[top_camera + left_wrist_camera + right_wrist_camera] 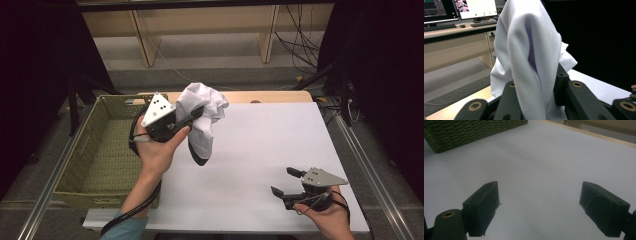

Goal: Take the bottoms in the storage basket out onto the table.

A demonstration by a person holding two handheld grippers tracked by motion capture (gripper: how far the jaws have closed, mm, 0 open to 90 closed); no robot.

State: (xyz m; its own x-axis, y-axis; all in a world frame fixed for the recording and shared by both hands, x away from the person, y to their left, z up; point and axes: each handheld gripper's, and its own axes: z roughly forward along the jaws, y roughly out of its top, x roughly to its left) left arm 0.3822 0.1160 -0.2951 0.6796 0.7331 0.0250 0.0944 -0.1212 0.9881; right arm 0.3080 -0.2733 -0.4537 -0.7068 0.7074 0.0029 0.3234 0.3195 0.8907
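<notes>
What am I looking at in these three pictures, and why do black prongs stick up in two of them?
A person stands at a table and works with two hand-held tools, each with two black jaws. The high view looks down from above. The other two come from cameras riding on each tool, so the prongs are that tool's own jaws.

The left gripper is shut on a crumpled white cloth, held up above the table; the left gripper view shows the fabric pinched between its jaws. The right gripper hovers open and empty at the near right; its own view shows the jaws wide apart.

The white table top bears an olive-green woven basket at its left edge.
</notes>
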